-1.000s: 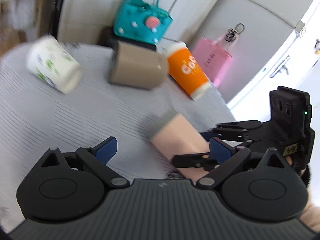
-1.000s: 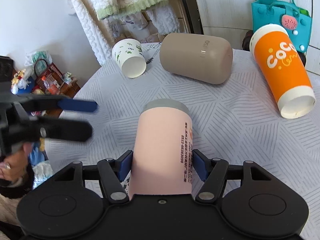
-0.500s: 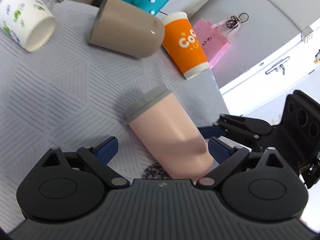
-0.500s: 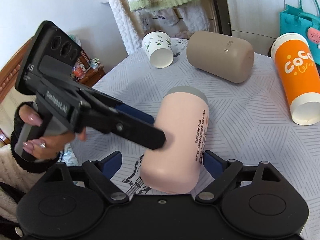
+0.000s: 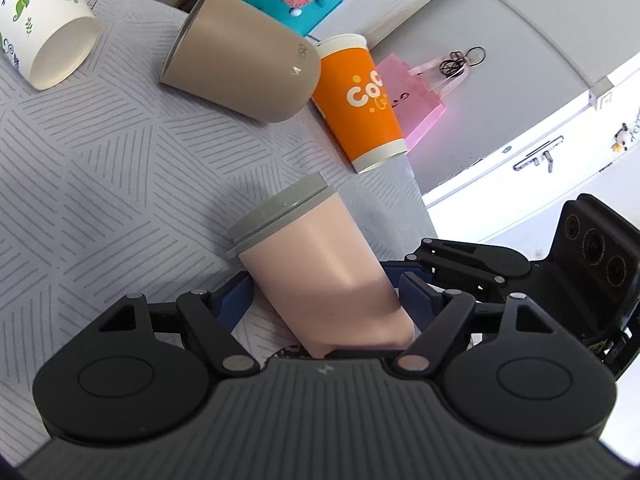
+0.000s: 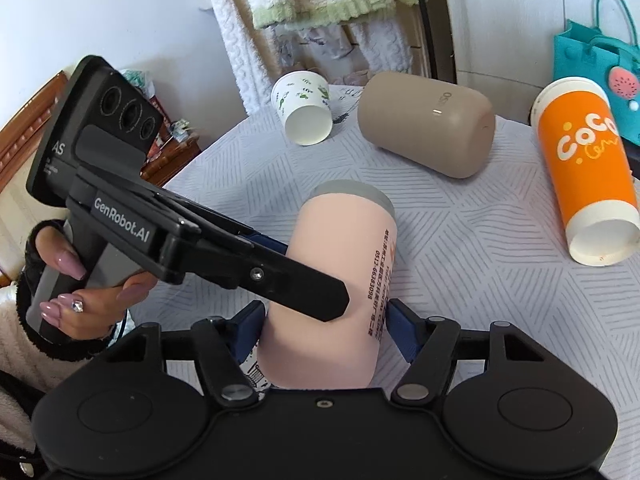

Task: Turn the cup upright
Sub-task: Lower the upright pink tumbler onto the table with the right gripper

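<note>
The pink cup (image 5: pixel 320 268) with its grey lid (image 5: pixel 280 212) lies tilted at frame centre on the patterned tablecloth (image 5: pixel 100 160). The left gripper (image 5: pixel 324 294) pinches its body, and the right gripper (image 6: pixel 324 322) pinches it too. Bare cloth lies left; the tan tumbler (image 5: pixel 244 64) and orange cup (image 5: pixel 360 104) sit above.

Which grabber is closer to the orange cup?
Right. The orange cup lies off to the right gripper's right side. The left gripper reaches in from the opposite side, with the pink cup between it and the orange cup.
</note>
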`<state>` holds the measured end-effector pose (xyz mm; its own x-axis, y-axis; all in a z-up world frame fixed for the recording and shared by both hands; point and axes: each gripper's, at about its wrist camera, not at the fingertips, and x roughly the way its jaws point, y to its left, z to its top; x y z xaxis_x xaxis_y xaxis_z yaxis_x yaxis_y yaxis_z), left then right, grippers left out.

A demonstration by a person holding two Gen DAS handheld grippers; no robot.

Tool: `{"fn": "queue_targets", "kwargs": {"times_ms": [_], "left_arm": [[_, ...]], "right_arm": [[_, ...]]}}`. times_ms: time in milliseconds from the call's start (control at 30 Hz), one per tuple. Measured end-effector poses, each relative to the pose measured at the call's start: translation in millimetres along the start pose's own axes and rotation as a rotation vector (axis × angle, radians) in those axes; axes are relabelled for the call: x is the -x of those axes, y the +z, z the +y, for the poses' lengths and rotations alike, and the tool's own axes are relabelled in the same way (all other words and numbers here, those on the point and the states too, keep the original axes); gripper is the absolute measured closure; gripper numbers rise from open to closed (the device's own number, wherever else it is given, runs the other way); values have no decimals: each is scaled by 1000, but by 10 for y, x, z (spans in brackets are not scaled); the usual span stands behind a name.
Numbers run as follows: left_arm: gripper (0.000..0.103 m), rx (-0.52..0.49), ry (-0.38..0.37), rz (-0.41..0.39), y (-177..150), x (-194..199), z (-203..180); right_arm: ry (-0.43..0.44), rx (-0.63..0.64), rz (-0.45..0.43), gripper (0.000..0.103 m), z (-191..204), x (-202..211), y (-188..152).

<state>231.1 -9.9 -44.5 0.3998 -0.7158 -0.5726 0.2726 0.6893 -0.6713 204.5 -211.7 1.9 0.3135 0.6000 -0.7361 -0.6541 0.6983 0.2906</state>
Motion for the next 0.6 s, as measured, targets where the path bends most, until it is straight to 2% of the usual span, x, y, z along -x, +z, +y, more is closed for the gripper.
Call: {"fn": "queue_targets", "kwargs": {"times_ms": [233, 433, 600], "left_arm": [[34, -153, 19, -101, -49, 102, -201], [35, -270, 44, -181, -85, 257, -344], [38, -362, 107, -258, -92, 413, -467]], "right_arm": [[-43, 19, -60, 31, 41, 98, -70], [-77, 51, -116, 32, 118, 183, -74], [-103, 130, -181, 32, 219, 194, -33]]}}
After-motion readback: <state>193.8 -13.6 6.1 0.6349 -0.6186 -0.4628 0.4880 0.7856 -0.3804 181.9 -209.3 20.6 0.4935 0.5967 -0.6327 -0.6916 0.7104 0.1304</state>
